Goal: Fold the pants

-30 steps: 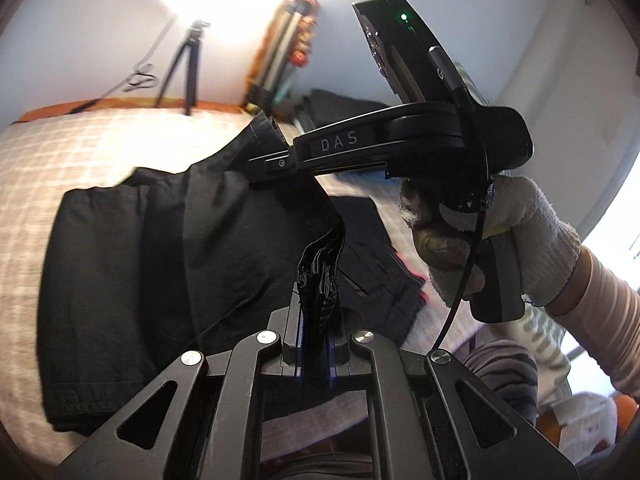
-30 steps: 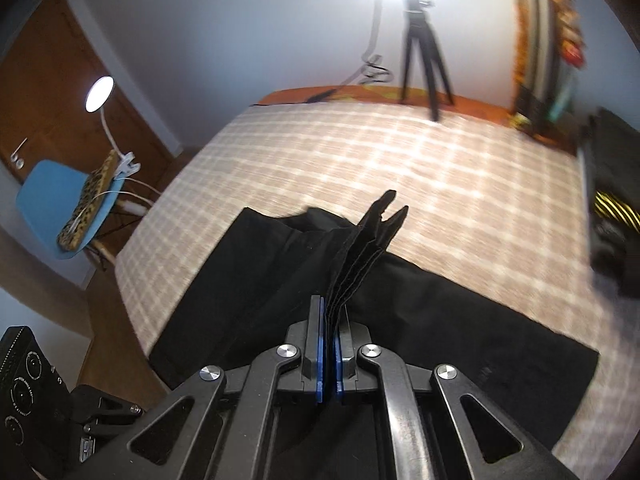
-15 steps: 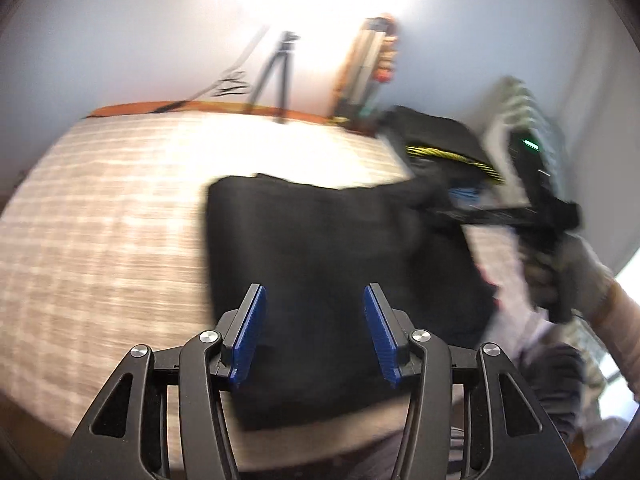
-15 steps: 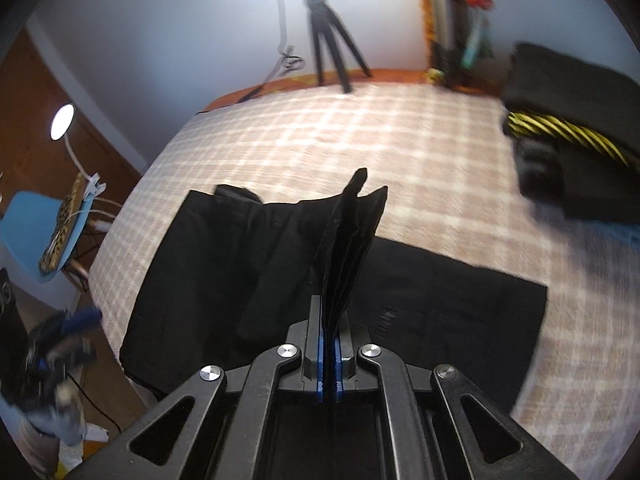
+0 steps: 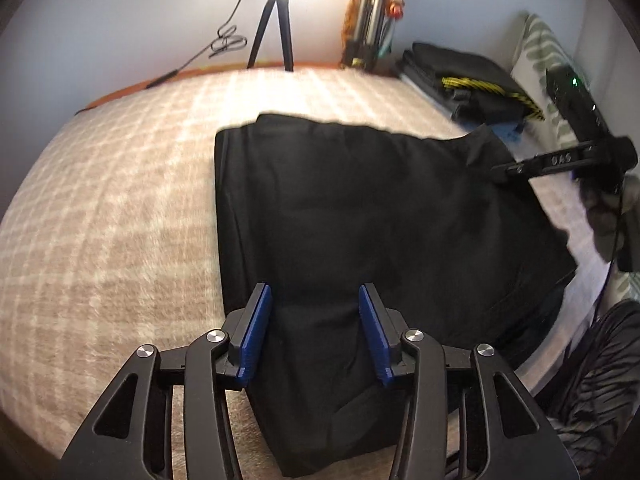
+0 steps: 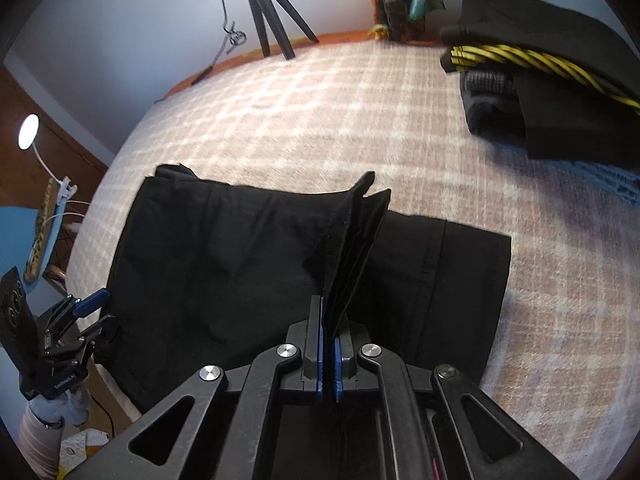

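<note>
The black pants (image 5: 360,216) lie folded on the checked bedspread (image 5: 112,208), also in the right wrist view (image 6: 224,256). My left gripper (image 5: 316,332) is open and empty, hovering over the near end of the pants; it also shows at the lower left of the right wrist view (image 6: 92,312). My right gripper (image 6: 328,356) is shut on a bunched edge of the pants (image 6: 356,232) and holds it lifted; it shows at the right of the left wrist view (image 5: 500,170), gripping the far right corner.
A stack of dark folded clothes with a yellow-black cord (image 6: 552,80) lies at the far right of the bed. A tripod (image 5: 276,20) stands by the wall behind the bed. A blue chair (image 6: 24,240) and lamp (image 6: 29,132) stand off the left side.
My left gripper has let go of the pants and opened, then pulled back toward the near end. My right gripper has kept its hold and carried the edge to the right.
</note>
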Tool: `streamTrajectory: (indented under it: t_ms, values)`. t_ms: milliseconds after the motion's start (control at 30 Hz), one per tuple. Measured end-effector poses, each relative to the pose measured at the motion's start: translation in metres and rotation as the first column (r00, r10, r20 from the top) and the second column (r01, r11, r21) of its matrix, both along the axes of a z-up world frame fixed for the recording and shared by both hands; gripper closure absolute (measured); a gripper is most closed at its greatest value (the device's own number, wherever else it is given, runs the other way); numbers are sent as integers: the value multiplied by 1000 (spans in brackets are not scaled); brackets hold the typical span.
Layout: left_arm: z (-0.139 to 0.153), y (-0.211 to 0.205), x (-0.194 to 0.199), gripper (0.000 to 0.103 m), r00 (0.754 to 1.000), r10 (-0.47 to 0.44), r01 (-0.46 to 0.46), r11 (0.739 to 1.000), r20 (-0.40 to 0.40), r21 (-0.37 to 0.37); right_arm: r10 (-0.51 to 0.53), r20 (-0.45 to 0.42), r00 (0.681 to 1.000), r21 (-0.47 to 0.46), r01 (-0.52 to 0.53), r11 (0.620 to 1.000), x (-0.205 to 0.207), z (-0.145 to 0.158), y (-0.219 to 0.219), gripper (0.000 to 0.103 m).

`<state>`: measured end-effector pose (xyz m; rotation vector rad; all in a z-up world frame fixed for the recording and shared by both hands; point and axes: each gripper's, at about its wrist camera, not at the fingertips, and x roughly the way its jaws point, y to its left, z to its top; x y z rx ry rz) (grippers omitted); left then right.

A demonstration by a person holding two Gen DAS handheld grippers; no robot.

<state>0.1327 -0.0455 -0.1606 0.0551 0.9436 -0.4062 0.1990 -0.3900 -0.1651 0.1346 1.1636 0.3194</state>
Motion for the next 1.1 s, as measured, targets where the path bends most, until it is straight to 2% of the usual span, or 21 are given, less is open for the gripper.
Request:
streamTrajectory:
  t_ms: [67, 133, 200, 300, 400, 500, 600, 700, 867, 933, 1100]
  values:
    - [-3, 0, -3, 60, 1000, -5, 5, 1000, 15, 14, -13, -15, 1000, -18, 13, 1000, 1, -4, -3, 98]
    - [-3, -1, -5, 60, 1000, -12, 12, 1000, 26, 26, -28, -8, 1000, -64, 28, 998, 1, -2, -8, 87]
    - [-2, -1, -5, 60, 999, -14, 13, 999, 32, 31, -57, 21, 998, -105, 59, 993, -1, 5, -14, 82]
    - [-1, 0, -5, 60, 999, -8, 7, 1000, 34, 22, -73, 83, 994, -82, 79, 993, -7, 23, -19, 81]
    - [5, 10, -9, 60, 999, 37, -37, 999, 31, -15, -25, 146, 989, -98, 39, 994, -16, 42, -5, 73]
    - [12, 34, -16, 59, 991, 133, -131, 987, 19, -94, 57, 183, 981, -54, -48, 997, -24, 60, 18, 63]
    - [8, 53, -20, 59, 982, 187, -189, 971, -31, -149, 143, 210, 967, -26, -141, 990, -29, 73, 50, 60]
    - [1, 65, -23, 59, 975, 209, -221, 957, -81, -190, 223, 198, 955, 21, -231, 973, -25, 75, 90, 59]
    - [-3, 69, -28, 59, 972, 213, -231, 946, -100, -226, 298, 144, 944, 46, -308, 950, -8, 66, 146, 55]
    - [-4, 69, -28, 59, 970, 214, -236, 937, -113, -258, 312, 123, 942, 38, -318, 947, 0, 61, 167, 46]
    - [-6, 69, -29, 59, 968, 221, -247, 926, -120, -286, 310, 68, 948, 42, -313, 949, 20, 49, 205, 45]
